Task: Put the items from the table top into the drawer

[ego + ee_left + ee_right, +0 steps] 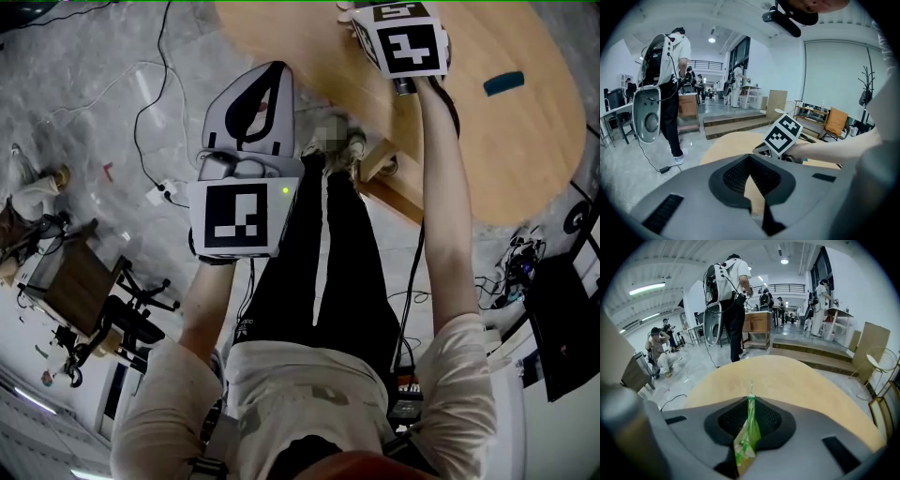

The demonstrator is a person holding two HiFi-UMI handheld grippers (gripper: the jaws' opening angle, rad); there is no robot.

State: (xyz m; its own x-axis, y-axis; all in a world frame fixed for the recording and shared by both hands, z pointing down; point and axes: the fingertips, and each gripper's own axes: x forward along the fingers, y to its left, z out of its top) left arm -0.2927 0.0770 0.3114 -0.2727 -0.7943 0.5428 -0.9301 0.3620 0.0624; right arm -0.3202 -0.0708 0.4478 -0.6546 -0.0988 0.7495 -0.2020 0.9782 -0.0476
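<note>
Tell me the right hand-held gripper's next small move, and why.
Probably lift straight up. The right hand-held gripper is shut on a thin green packet over the round wooden table, so the grasp looks made. No drawer shows in any view, so clearing the top comes first.

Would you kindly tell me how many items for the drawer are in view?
2: a green packet pinched in the right gripper, and a teal item lying on the table further right in the head view. Others may be hidden behind the gripper.
</note>
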